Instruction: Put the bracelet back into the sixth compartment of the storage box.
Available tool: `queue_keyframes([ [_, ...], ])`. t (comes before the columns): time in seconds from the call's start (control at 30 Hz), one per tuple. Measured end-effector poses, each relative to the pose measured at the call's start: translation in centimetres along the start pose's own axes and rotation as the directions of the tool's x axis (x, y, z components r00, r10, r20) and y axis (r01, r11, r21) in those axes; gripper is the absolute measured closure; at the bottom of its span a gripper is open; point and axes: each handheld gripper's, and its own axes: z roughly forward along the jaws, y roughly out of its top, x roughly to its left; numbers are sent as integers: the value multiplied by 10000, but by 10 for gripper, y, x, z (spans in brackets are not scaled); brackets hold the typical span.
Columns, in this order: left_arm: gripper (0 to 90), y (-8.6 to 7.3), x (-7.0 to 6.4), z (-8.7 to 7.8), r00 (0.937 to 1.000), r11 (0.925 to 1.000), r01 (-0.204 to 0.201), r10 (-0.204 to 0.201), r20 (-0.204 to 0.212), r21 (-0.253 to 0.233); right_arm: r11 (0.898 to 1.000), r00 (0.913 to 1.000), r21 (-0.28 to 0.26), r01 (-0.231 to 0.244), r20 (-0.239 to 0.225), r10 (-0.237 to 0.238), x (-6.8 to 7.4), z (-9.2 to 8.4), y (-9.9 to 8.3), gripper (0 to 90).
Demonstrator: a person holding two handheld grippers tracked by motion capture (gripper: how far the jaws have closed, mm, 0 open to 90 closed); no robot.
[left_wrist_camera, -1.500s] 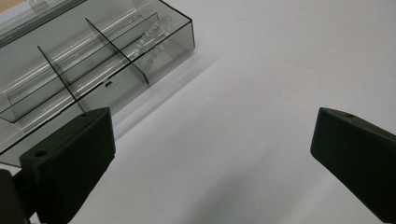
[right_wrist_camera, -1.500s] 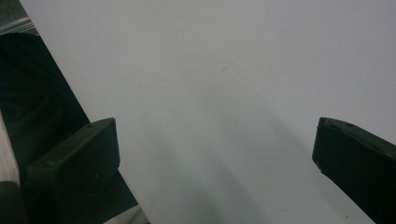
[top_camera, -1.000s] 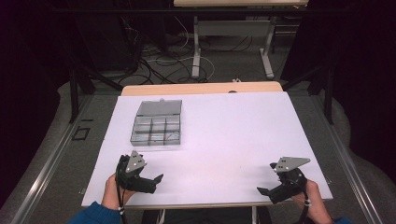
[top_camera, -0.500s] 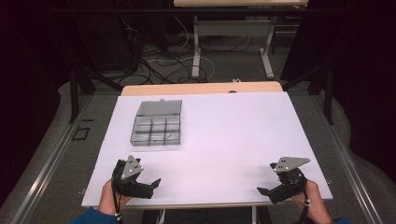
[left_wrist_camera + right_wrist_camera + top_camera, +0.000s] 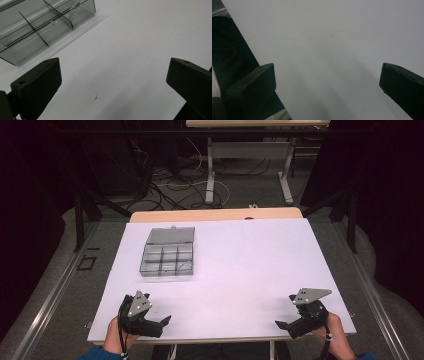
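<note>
Lighting even and overhead on the white counter; surroundings fall to near black. Shadows soft, faint. Slight glare streaks on the clear box. Gripper views soft, mildly blurred.

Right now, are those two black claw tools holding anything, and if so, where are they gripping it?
Nothing is held. The left gripper and right gripper are both open over the bare table, apart from the clear box.
</note>
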Motion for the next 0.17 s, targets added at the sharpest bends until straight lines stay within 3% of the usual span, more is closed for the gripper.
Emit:
queue_keyframes([
  [0.17,0,0,0,1,9999,10000,-29,29,152,2,10000,10000,-2,31,-58,-31,0,0,0,1],
])
